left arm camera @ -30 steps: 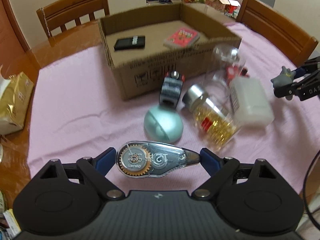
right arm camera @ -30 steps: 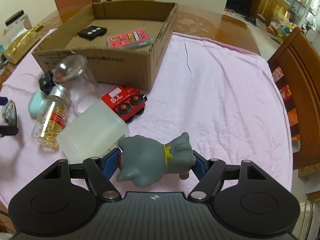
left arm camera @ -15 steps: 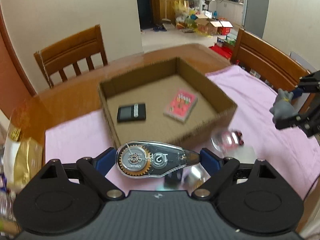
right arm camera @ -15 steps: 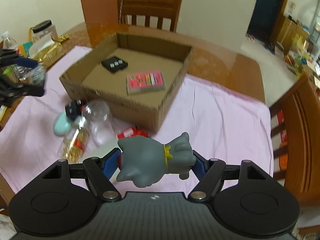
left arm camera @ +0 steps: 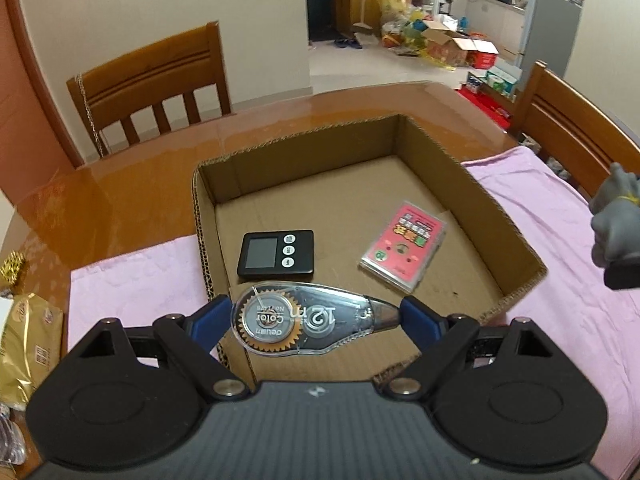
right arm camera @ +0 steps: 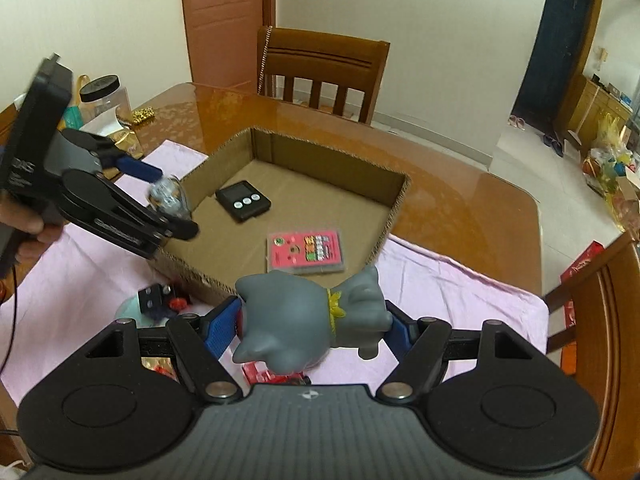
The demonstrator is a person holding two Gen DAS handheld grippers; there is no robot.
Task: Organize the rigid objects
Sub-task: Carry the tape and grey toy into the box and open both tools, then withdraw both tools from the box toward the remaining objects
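Observation:
My left gripper (left arm camera: 316, 318) is shut on a clear correction tape dispenser (left arm camera: 308, 322) and holds it above the near wall of the open cardboard box (left arm camera: 496, 208). In the box lie a black timer (left arm camera: 276, 254) and a pink card case (left arm camera: 404, 252). My right gripper (right arm camera: 316, 326) is shut on a grey rubber animal toy (right arm camera: 316, 320), held above the box's near right corner (right arm camera: 384, 236). The left gripper also shows in the right wrist view (right arm camera: 168, 204), over the box's left wall. The toy shows at the right edge of the left wrist view (left arm camera: 616, 220).
The box stands on a pink cloth (right arm camera: 460, 292) on a wooden table (left arm camera: 120, 196). A teal round case and small dark toy (right arm camera: 152, 304) lie in front of the box. Wooden chairs (left arm camera: 152, 80) stand around. A gold bag (left arm camera: 24, 344) and a jar (right arm camera: 104, 96) sit at the left.
Both grippers have risen and moved forward over the box with their objects held. The loose items on the cloth have dropped out of the left wrist view.

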